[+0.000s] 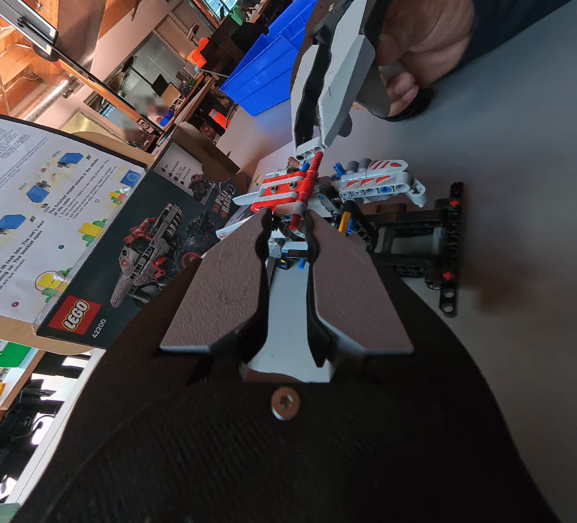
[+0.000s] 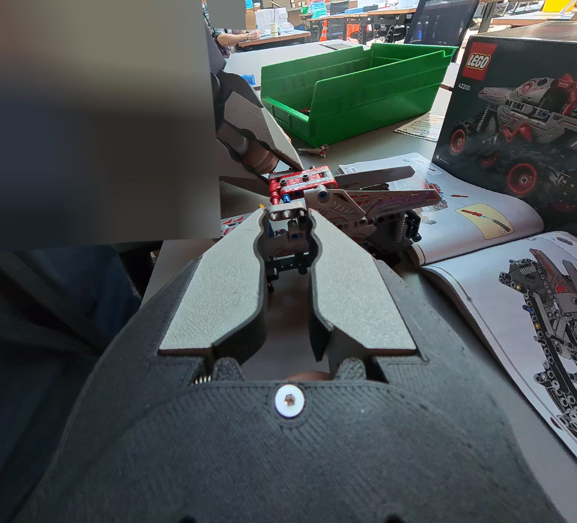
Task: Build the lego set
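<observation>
The partly built lego truck (image 1: 374,186) lies on the grey table, with a black chassis and grey-and-red panels; it also shows in the right wrist view (image 2: 359,211). My left gripper (image 1: 288,220) is shut on the truck's red assembly (image 1: 281,192), next to a red axle. My right gripper (image 2: 287,217) is shut on a small grey three-hole beam (image 2: 285,213) and holds it against the truck's end, just below the red assembly (image 2: 299,183). In the left wrist view the right gripper (image 1: 312,142) comes in from above with the beam (image 1: 309,148).
The lego box (image 2: 515,117) stands at the right, with the open instruction booklet (image 2: 499,305) before it. A green bin (image 2: 343,102) sits behind the truck, with a small loose piece (image 2: 313,150) by it. A blue bin (image 1: 268,64) stands beyond the right gripper. Some 4 centimetres of space lies between my two pairs of fingers.
</observation>
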The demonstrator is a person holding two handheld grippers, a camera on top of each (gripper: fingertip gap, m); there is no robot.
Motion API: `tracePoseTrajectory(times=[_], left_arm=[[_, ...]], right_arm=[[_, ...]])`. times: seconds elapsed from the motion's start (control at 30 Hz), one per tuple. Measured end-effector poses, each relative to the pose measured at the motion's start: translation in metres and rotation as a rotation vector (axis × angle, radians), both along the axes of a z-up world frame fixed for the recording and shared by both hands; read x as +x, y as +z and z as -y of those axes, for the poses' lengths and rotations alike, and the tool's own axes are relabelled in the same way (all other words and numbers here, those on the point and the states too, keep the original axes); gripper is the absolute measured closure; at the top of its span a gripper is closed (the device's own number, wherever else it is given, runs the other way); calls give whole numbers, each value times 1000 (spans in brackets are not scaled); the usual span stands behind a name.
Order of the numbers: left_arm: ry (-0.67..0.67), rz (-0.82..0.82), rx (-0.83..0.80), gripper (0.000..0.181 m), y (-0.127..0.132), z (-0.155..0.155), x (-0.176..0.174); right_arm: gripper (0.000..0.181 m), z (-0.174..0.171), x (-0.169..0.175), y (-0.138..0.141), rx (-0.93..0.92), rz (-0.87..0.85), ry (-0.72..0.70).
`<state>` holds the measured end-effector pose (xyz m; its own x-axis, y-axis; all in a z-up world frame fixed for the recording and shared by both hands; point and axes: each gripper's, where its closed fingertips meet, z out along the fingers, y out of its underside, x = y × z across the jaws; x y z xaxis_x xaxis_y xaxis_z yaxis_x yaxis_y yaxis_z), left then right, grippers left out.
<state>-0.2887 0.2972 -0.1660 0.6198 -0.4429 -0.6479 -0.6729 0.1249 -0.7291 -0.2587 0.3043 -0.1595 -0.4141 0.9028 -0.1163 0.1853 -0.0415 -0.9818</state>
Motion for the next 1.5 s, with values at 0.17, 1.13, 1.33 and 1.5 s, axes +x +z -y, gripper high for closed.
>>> tracePoseTrajectory(times=[0.17, 1.13, 1.33, 1.5], left_arm=[[3, -1, 3, 164, 0, 0, 0], [8, 7, 19, 164, 0, 0, 0], [11, -9, 27, 164, 0, 0, 0], [4, 2, 16, 164, 0, 0, 0]], right_arm=[[160, 0, 0, 0, -6, 3, 2], [161, -2, -1, -3, 80, 1, -25], [161, -1, -1, -3, 48, 4, -7], [161, -1, -2, -4, 44, 8, -2]])
